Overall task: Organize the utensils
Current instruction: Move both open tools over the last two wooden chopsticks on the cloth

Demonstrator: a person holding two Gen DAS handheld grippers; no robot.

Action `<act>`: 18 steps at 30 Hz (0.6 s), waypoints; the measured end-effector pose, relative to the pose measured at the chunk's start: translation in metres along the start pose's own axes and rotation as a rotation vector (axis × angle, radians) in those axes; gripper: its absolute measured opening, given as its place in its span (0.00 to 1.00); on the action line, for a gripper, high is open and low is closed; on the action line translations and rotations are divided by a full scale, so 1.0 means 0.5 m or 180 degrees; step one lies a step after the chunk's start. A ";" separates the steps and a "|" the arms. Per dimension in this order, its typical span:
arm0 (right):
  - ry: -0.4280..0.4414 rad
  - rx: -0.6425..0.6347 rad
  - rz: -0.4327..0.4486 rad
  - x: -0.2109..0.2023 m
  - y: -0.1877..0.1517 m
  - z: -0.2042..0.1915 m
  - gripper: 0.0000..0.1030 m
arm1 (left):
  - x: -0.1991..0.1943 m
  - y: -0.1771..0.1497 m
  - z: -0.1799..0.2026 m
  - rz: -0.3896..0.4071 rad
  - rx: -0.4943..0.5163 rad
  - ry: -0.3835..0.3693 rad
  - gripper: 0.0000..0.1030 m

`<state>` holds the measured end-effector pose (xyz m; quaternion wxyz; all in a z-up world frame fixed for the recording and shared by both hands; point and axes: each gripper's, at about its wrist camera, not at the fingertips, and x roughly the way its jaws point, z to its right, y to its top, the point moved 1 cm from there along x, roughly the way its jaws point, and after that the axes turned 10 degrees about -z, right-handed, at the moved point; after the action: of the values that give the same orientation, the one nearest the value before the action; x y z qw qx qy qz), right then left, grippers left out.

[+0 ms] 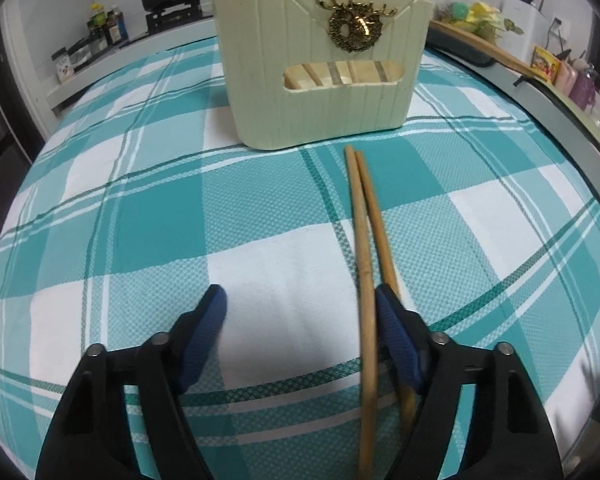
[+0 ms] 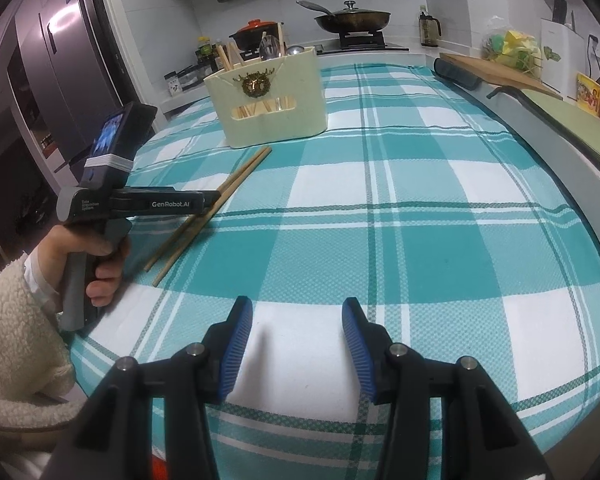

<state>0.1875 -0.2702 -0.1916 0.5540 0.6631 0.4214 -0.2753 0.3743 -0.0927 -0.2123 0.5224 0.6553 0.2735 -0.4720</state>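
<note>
Chopsticks (image 1: 362, 216) lie on the checked cloth (image 1: 140, 220) just near of the cream holder (image 1: 324, 80). Left gripper (image 1: 300, 304) is spread wide, one stick inside its right pad, the other apparently outside; it should shift right to bracket both before closing. Right gripper (image 2: 297, 312) waits half-open, holding nothing.

chopsticks (image 1: 370, 264) near ends cut off, holder (image 1: 320, 76) contents mostly hidden

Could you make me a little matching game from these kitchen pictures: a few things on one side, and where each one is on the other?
Things:
1. chopsticks
2. utensil holder
3. frying pan
4. cutting board

Places:
A. on the stove at the back
B. lying flat on the checked cloth
C. on the counter to the right of the table
D. standing upright on the cloth, beyond the chopstick tips

Pairs: 1-B, 2-D, 3-A, 4-C
</note>
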 end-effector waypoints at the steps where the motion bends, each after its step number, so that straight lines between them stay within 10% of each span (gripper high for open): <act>1: -0.0019 -0.0020 0.0007 0.000 0.001 -0.003 0.46 | -0.004 0.000 0.005 0.0010 0.0037 -0.0019 0.45; 3: -0.0061 -0.0067 0.0011 0.001 0.002 -0.010 0.46 | -0.011 -0.004 0.010 0.0020 0.0052 0.0012 0.12; 6: -0.0102 -0.0104 -0.0032 0.008 0.007 -0.019 0.46 | -0.027 -0.029 -0.020 0.0014 -0.0246 0.0123 0.05; 14: 0.0080 -0.0319 -0.0246 0.069 0.078 -0.085 0.46 | -0.093 -0.176 -0.086 -0.0038 -0.1068 -0.0171 0.06; 18: 0.0224 -0.0485 -0.0333 0.136 0.146 -0.162 0.46 | -0.110 -0.204 -0.077 0.0018 -0.1068 -0.0245 0.43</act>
<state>0.2760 -0.1770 -0.1927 0.5726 0.6053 0.4944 -0.2476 0.2779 -0.0181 -0.2057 0.6359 0.5411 0.3265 -0.4430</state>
